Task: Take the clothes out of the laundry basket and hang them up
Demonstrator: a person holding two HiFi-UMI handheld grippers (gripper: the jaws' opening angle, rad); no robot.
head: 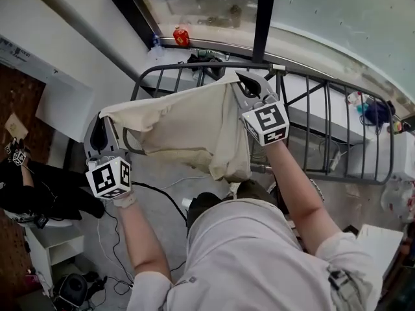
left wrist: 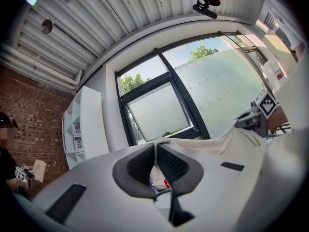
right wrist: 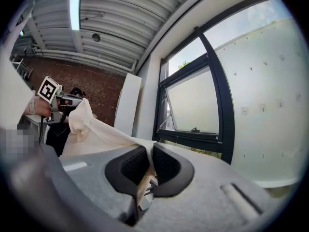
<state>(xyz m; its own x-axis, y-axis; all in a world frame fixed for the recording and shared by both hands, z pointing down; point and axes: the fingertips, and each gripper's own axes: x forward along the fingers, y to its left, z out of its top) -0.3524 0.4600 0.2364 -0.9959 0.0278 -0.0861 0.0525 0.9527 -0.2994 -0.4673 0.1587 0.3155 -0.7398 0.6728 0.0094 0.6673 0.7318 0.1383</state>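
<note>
The cream garment point(head: 188, 125) hangs spread across the middle of the head view, stretched between the two grippers, with its lower folds sagging toward the frame's centre. It is in front of and partly over the top rail of a dark metal drying rack point(head: 324, 109), which curves from the upper left to the right edge.

The left gripper point(head: 104, 118), at the left of the head view, holds the garment's left corner. In the left gripper view the two dark pads of the left gripper point(left wrist: 155, 148) are pressed together, with a thin edge of the garment point(left wrist: 227, 141) caught at their tips. From there the cloth runs off to the right of that frame.

The right gripper point(head: 242, 78), at upper centre of the head view, holds the other corner. In the right gripper view the pads of the right gripper point(right wrist: 148, 154) are clamped on a fold of the garment point(right wrist: 96, 134), which passes down between them and runs off to the left.

A red container point(head: 181, 36) stands on the window sill point(head: 214, 44) at the top of the head view. What it holds cannot be made out. At the left of the left gripper view a white shelf unit point(left wrist: 79, 129) has small items in its compartments, too small to identify.
</note>
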